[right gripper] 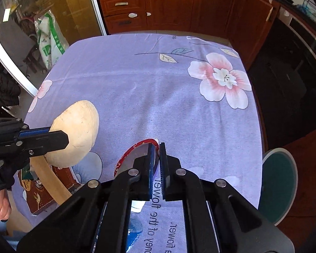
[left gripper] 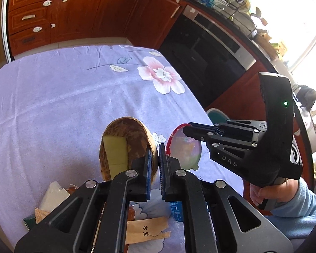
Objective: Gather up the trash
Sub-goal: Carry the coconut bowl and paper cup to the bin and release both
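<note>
My left gripper (left gripper: 155, 155) is shut on the rim of a coconut shell half (left gripper: 124, 145) with a yellow-green sponge-like piece (left gripper: 115, 154) inside; it is lifted and tilted over the purple flowered tablecloth (left gripper: 73, 92). The shell's pale outside shows in the right wrist view (right gripper: 75, 135). My right gripper (right gripper: 157, 154) is shut on the edge of a round red-rimmed foil lid (right gripper: 134, 154), held upright above the cloth. The lid also shows in the left wrist view (left gripper: 184, 147), just right of the shell.
Near the table's front edge lie a paper chopstick sleeve (left gripper: 147, 229), a white wrapper (left gripper: 52, 196), a brown carton (right gripper: 42, 189) and a plastic bottle (right gripper: 134, 229). A green stool (right gripper: 278, 183) stands at the right. Wooden cabinets (left gripper: 84, 10) and an oven (left gripper: 208, 59) lie beyond.
</note>
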The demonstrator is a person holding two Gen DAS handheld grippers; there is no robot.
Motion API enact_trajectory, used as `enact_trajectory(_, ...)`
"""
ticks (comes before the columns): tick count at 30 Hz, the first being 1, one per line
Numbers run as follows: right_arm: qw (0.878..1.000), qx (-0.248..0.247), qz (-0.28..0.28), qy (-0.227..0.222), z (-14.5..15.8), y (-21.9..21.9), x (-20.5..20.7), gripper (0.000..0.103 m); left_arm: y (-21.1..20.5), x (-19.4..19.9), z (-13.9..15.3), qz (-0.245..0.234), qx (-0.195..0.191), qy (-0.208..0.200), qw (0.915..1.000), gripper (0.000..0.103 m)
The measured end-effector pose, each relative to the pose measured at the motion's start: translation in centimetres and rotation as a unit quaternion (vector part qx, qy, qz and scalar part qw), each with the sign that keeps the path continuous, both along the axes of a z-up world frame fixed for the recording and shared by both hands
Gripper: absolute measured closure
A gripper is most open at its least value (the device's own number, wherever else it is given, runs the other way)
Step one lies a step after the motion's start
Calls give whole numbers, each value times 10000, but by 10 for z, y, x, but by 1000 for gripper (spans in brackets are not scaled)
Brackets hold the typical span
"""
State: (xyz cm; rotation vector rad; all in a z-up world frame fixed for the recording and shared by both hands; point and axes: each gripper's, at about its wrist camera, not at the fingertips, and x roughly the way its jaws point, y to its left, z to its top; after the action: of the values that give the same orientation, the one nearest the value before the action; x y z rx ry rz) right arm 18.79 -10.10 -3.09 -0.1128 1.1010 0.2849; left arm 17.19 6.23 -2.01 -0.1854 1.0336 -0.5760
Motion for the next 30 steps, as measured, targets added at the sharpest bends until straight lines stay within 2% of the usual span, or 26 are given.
enact_trajectory(6,9996,213,-138,-127,7,-18,-5,98,-20,-7,5,-49,554,-186,9983,96)
enact_trajectory(11,9982,438,-341,-228,13,-39,-10,98,-39,-9,6,-126,797,-210,9965,96)
enact_trajectory(19,9931,727,-796,-459,27,-95,-24,98,-81,-11,26,-248,877,-448,9948,96)
enact_trajectory(30,9792,928,-1654,-715,35,-200,-49,98,-165,-21,38,-829,943,-608,9902,96)
